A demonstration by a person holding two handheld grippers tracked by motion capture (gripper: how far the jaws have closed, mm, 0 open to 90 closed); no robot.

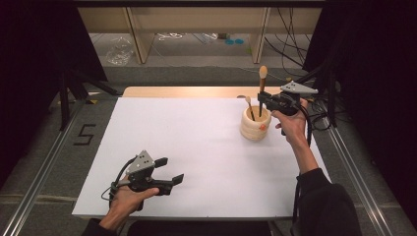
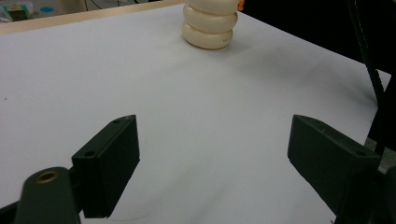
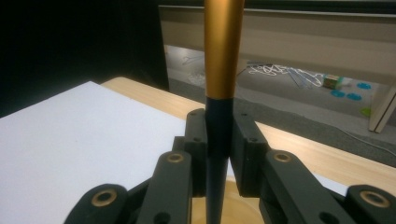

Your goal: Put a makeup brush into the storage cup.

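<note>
1. Right gripper (image 1: 265,101) is clamped on the dark handle of a makeup brush (image 3: 223,56), held upright over the cream ribbed holder (image 1: 255,124).
2. Risk: the brush tip could catch the rim or the smaller brush (image 1: 249,104) inside and tip the holder.
3. Left gripper (image 2: 210,163) rests open and empty, well apart.
4. White board (image 1: 196,147) offers wide room; its far and right edges lie near the holder.

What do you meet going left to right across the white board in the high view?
Left hand-held gripper, open over the white board → cream ribbed wooden holder with a small brush → right hand-held gripper, shut on a black-and-gold makeup brush.
</note>
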